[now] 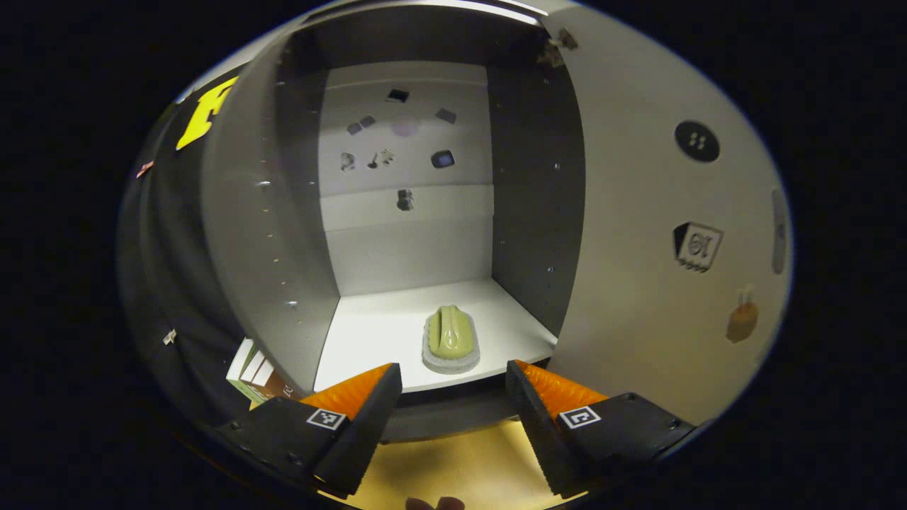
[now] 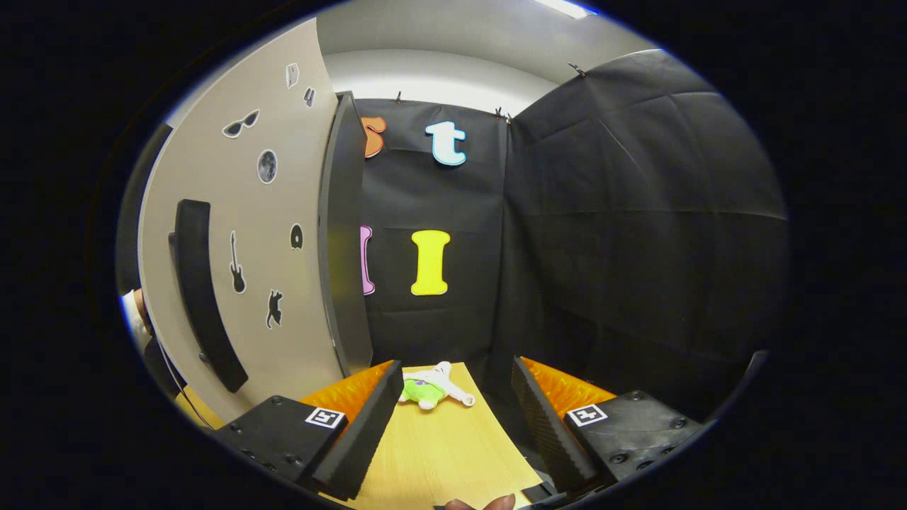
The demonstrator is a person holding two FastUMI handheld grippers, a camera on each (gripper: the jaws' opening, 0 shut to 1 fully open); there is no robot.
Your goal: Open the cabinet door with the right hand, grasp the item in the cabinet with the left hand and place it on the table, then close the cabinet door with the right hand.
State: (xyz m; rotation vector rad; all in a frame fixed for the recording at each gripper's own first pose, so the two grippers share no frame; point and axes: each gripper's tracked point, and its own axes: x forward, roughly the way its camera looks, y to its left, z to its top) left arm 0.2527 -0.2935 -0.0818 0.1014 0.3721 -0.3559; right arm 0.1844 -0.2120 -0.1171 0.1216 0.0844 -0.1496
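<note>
Door's open, and the left claw (image 1: 453, 397) hangs wide and empty just short of the pale-green ribbed scrub pad on its grey sponge base (image 1: 451, 340), lying dead ahead on the white cabinet shelf (image 1: 368, 333). It looks light and squashy, so pinching across the narrow sides should hold. The right claw (image 2: 457, 411), also wide and empty, sits beside the grey stickered cabinet door (image 2: 248, 234) with its long black handle (image 2: 202, 290), a small plush toy (image 2: 432, 388) ahead on the wooden desk (image 2: 446, 453).

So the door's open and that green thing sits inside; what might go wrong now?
1. The green item rests on a separate grey pad; the left tool, open, may lift one without the other.
2. It sits near the shelf's front edge, so a nudge might tip it off.
</note>
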